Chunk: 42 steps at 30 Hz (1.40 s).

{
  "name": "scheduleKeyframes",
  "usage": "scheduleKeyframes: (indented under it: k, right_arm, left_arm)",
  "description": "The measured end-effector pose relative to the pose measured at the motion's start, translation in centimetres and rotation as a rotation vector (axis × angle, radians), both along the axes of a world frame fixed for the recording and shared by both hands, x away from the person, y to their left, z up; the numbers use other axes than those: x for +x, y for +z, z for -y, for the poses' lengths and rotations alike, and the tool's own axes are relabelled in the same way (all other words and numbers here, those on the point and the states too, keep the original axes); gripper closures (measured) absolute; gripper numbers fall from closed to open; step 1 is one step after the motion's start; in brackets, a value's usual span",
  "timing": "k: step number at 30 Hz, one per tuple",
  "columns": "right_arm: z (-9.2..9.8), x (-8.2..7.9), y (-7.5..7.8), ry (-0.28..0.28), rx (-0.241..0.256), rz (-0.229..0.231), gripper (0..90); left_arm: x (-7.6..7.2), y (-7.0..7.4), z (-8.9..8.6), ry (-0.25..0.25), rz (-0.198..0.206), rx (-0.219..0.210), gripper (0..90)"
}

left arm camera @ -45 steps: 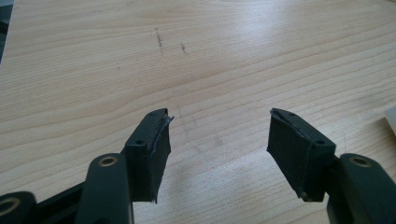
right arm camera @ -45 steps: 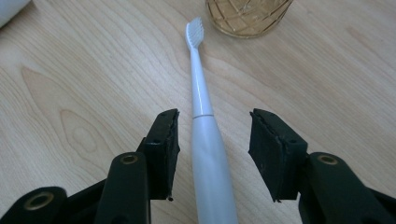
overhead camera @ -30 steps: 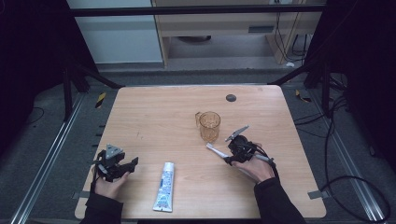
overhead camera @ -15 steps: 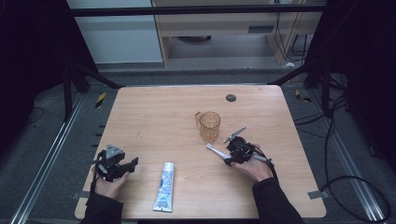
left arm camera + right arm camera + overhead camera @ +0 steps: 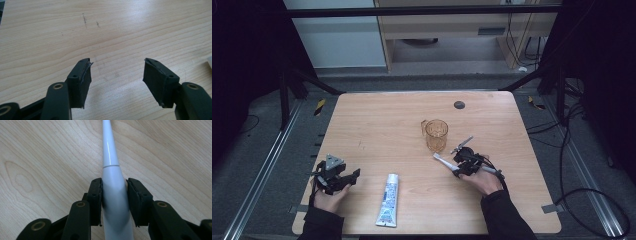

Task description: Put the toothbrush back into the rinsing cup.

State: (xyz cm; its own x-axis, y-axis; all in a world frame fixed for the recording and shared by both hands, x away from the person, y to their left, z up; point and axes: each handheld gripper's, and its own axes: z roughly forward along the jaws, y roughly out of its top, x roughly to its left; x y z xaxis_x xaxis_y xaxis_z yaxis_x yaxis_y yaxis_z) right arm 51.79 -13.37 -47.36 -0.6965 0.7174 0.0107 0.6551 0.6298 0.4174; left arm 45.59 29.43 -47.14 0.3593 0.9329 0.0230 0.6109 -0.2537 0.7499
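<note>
At this moment I had the right gripper [image 5: 113, 195] closed on the thick white handle of an electric toothbrush [image 5: 110, 157]; both jaws pressed flat against its sides, and its slim neck ran forward, low over the wood. In the high view, the toothbrush [image 5: 443, 160] lay at a slant near the right front of the surface [image 5: 377, 120], its head end pointing toward the cup. I judged the step in hand to be the pick-up: grasp secured, lift not yet evident.

The left gripper [image 5: 116, 72] stood wide open with nothing between its jaws, resting idle at the left front of the surface. A toothpaste tube [image 5: 387, 200] lay flat between the two hands, apart from both grippers.

Farther out stood an amber translucent cup [image 5: 436, 134], upright, handle to its left, just beyond the toothbrush head. I saw nothing inside it. A small dark disc [image 5: 459, 105] sat beyond it, near the far edge.

The next move, in my estimate, required raising the toothbrush clear, tilting it upright and lowering it into the cup without tipping the light cup.
</note>
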Motion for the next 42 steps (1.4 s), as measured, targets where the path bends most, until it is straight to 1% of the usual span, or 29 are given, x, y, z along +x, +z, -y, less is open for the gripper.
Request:
scheduleKeyframes:
  k: [6, 10, 13, 16, 18, 20, 21, 23, 31, 35, 38, 42]
  right_arm:
    - [-0.2, 0.0, 0.1, -0.020, -0.010, -0.006, 66.9]
    - [-0.4, 0.0, 0.2, -0.014, -0.028, -0.016, 67.2]
    - [-0.5, -0.1, 0.3, -0.007, -0.022, -0.008, 67.4]
    - [-0.5, -0.2, 0.7, -0.001, 0.001, -0.014, 67.4]
    - [-0.4, -0.4, 1.0, 0.003, 0.009, -0.008, 67.5]
    - [-0.4, -0.7, 1.5, 0.001, 0.031, 0.001, 67.5]
    - [-0.3, -0.7, 1.6, 0.012, 0.035, 0.014, 67.5]
    - [-0.2, -1.0, 2.1, 0.011, 0.060, 0.023, 67.5]
    - [0.4, -1.7, 3.4, 0.011, 0.126, 0.083, 67.7]
    - [0.9, -1.9, 4.1, -0.002, 0.158, 0.114, 67.7]
    - [1.4, -2.0, 4.5, -0.014, 0.195, 0.136, 67.7]
    - [1.9, -2.2, 5.0, -0.038, 0.221, 0.161, 67.7]
  left_arm:
    - [0.0, 0.0, 0.0, 0.001, 0.000, 0.000, 38.1]
    - [0.0, 0.0, 0.0, 0.000, -0.001, 0.000, 38.2]
    - [0.0, 0.0, 0.0, 0.002, 0.001, -0.002, 38.2]
    - [0.0, 0.0, 0.0, 0.001, 0.001, -0.002, 38.2]
    - [0.0, 0.0, 0.0, 0.001, 0.001, -0.001, 38.2]
    - [0.0, 0.0, 0.0, 0.001, 0.001, -0.002, 38.2]
    - [0.0, 0.0, 0.0, 0.001, 0.001, -0.002, 38.2]
    - [0.0, 0.1, 0.0, 0.002, 0.001, -0.002, 38.2]
    - [0.0, 0.1, 0.0, 0.002, 0.001, -0.002, 38.2]
    - [0.0, 0.1, 0.0, 0.002, 0.001, -0.004, 38.2]
    - [-0.1, 0.1, 0.0, 0.002, 0.002, -0.003, 38.2]
    - [-0.1, 0.1, 0.0, 0.002, 0.002, -0.002, 38.3]
